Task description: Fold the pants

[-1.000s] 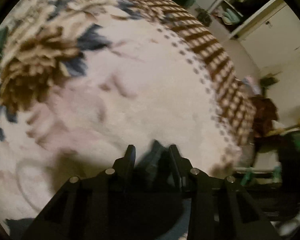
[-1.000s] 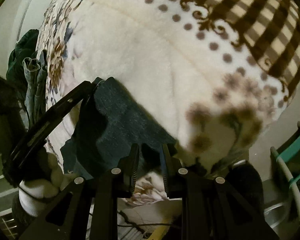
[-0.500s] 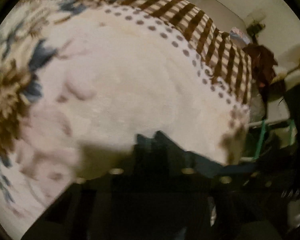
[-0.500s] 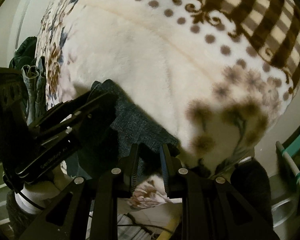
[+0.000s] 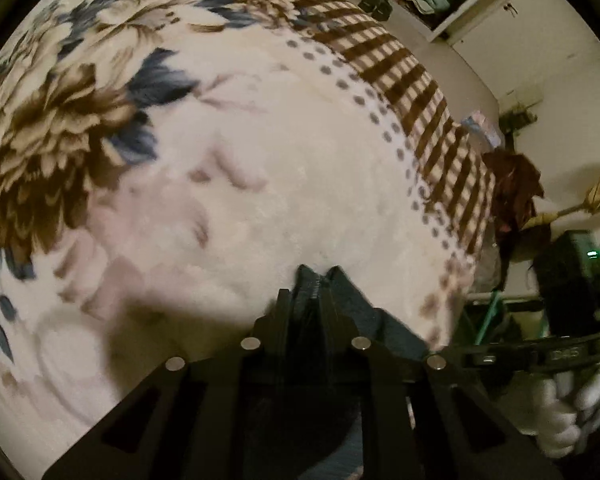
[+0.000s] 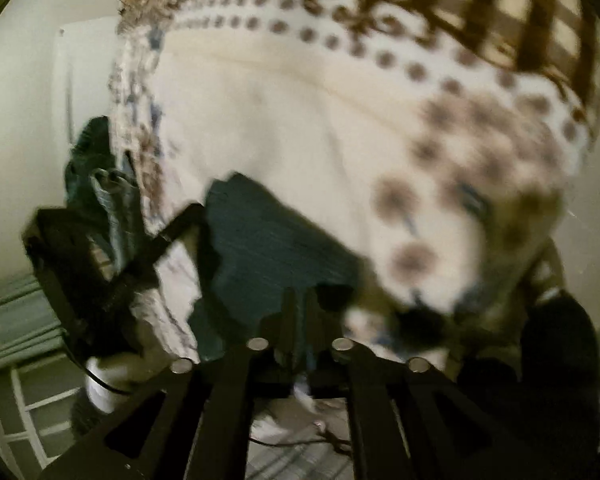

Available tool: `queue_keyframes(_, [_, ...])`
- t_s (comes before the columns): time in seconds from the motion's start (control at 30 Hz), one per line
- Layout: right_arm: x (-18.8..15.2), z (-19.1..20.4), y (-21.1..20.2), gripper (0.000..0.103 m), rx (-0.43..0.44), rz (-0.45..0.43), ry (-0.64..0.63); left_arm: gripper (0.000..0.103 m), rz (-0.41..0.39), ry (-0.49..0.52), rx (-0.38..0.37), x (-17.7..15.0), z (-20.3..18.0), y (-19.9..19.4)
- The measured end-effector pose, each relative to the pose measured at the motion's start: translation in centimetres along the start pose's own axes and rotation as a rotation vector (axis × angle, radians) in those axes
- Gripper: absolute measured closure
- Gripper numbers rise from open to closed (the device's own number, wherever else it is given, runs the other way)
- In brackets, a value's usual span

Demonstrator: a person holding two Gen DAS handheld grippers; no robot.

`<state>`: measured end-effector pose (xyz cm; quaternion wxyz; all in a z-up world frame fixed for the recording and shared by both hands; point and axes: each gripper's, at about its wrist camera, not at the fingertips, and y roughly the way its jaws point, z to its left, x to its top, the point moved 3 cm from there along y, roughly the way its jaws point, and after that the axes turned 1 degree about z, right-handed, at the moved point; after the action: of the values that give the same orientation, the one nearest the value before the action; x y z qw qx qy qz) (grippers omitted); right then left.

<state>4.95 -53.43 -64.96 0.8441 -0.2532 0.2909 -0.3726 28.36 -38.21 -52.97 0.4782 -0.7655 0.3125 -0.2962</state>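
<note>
- My left hand-held gripper [image 5: 306,292] is pinched nearly closed on a bunched edge of the dark pants [image 5: 340,300], the cloth standing up between the fingers.
- My right hand-held gripper [image 6: 302,300] looks closed on the same pants [image 6: 268,236], though that view is blurred.
- The pants hang between my two grips at the near edge of the bed, over the floral blanket [image 5: 240,168].
- Their held edge runs side to side from one gripper to the other; the open blanket lies straight ahead, so I judge the lay-down goes forward, both hands equally near.
</note>
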Motion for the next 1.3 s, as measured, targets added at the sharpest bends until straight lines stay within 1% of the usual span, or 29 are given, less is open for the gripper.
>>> queue_keyframes(0.03, [0.3,0.1,0.4,0.078,-0.012,0.006,0.009,0.09,-0.015,-0.003,-0.019,0.3,-0.4,-0.5])
queue_keyframes(0.07, [0.5,0.1,0.7,0.072,-0.017,0.011,0.016,0.089,-0.023,0.002,-0.046,0.5,-1.3,-0.8])
queue_keyframes(0.1, [0.8,0.0,1.0,0.07,-0.01,0.017,0.028,0.082,-0.018,0.01,-0.065,0.8,-1.8,-0.9])
queue_keyframes(0.13, [1.0,0.0,1.6,0.067,-0.019,0.028,0.034,0.073,-0.004,0.024,-0.066,1.2,-2.4,-0.7])
queue_keyframes(0.2, [1.0,-0.1,2.5,0.067,-0.043,0.038,0.044,0.068,0.019,0.056,-0.05,1.8,-3.2,0.0])
queue_keyframes(0.27, [1.0,-0.1,2.6,0.064,-0.038,0.031,0.069,0.067,0.05,0.066,-0.019,2.3,-3.4,1.0])
queue_keyframes(0.33, [0.9,-0.3,2.6,0.065,-0.019,0.005,0.096,0.066,0.076,0.049,-0.036,2.6,-3.5,1.8])
queue_keyframes(0.37, [0.9,-0.3,2.7,0.07,-0.026,-0.003,0.103,0.066,0.089,0.043,-0.044,2.6,-3.6,2.1])
queue_keyframes(0.4, [0.6,-0.3,2.6,0.072,-0.041,-0.012,0.097,0.064,0.102,0.047,-0.049,2.6,-3.8,2.3])
queue_keyframes(0.47, [0.3,-0.3,2.3,0.072,-0.023,-0.014,0.079,0.064,0.147,0.084,-0.053,2.2,-4.5,2.9])
queue_keyframes(0.53, [-0.1,-1.1,1.9,0.072,-0.006,-0.003,0.078,0.065,0.202,0.097,-0.059,1.8,-4.9,3.9])
queue_keyframes(0.57, [-0.1,-1.4,1.9,0.072,0.004,0.0,0.086,0.065,0.241,0.101,-0.067,1.5,-5.0,4.4])
queue_keyframes(0.67, [0.3,-1.9,1.9,0.073,0.028,0.008,0.111,0.067,0.276,0.127,-0.051,1.4,-5.1,4.8])
queue_keyframes(0.73, [0.3,-2.0,1.8,0.073,0.025,0.013,0.104,0.067,0.304,0.13,-0.032,1.5,-4.7,5.2])
queue_keyframes(0.83, [0.3,-1.8,1.7,0.073,0.017,0.016,0.09,0.066,0.319,0.142,-0.02,1.6,-4.7,5.1])
queue_keyframes(0.97, [0.4,-1.4,1.9,0.072,0.02,0.025,0.086,0.066,0.318,0.199,0.023,1.8,-5.3,4.3])
queue_keyframes(1.1, [0.6,-1.5,2.1,0.072,0.037,0.032,0.101,0.066,0.329,0.176,-0.003,2.0,-4.5,4.4])
queue_keyframes(1.3, [0.7,-1.6,2.0,0.072,0.034,0.041,0.091,0.066,0.316,0.21,0.027,2.3,-4.4,3.8])
